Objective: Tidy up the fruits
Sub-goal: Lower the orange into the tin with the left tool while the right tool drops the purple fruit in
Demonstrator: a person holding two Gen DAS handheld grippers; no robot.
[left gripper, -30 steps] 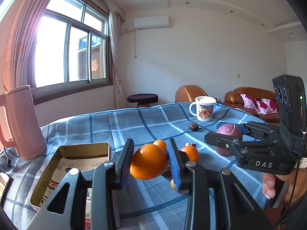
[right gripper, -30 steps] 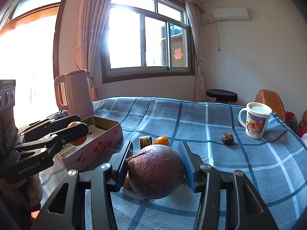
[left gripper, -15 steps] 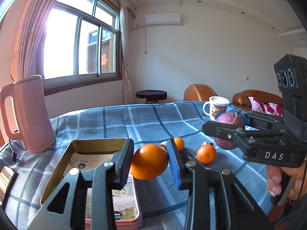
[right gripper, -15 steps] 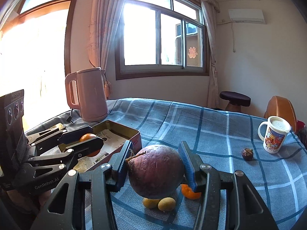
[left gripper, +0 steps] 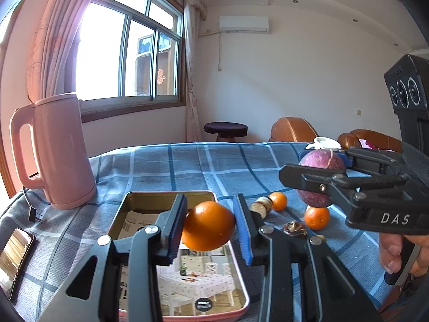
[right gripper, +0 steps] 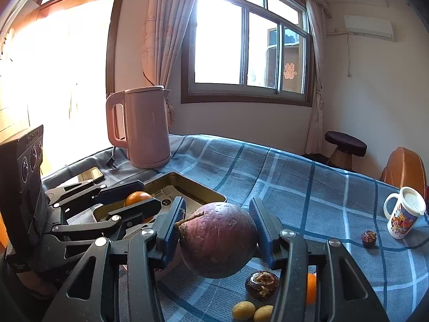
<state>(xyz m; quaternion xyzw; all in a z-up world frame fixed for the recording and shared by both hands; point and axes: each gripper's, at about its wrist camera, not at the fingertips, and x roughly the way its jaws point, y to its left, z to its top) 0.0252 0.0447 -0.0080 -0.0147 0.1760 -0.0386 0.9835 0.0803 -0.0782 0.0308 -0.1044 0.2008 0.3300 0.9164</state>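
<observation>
My left gripper (left gripper: 210,228) is shut on an orange (left gripper: 208,226) and holds it above the open pink tin box (left gripper: 236,273). It also shows in the right wrist view (right gripper: 139,201) over the tin box (right gripper: 198,187). My right gripper (right gripper: 217,238) is shut on a large purple round fruit (right gripper: 218,240), held above the blue checked cloth; it shows to the right in the left wrist view (left gripper: 321,177). Two small oranges (left gripper: 278,200) (left gripper: 317,217), a dark mangosteen (right gripper: 262,284) and two small yellow fruits (right gripper: 243,310) lie on the cloth.
A pink kettle (left gripper: 56,150) stands at the back left beside the tin. A phone (left gripper: 14,255) lies at the left edge. A white printed mug (right gripper: 405,216) and a small dark fruit (right gripper: 369,238) sit at the far right.
Both grippers have swung left with their fruit. The orange now hangs over the tin box, and the purple fruit has come closer to it.
</observation>
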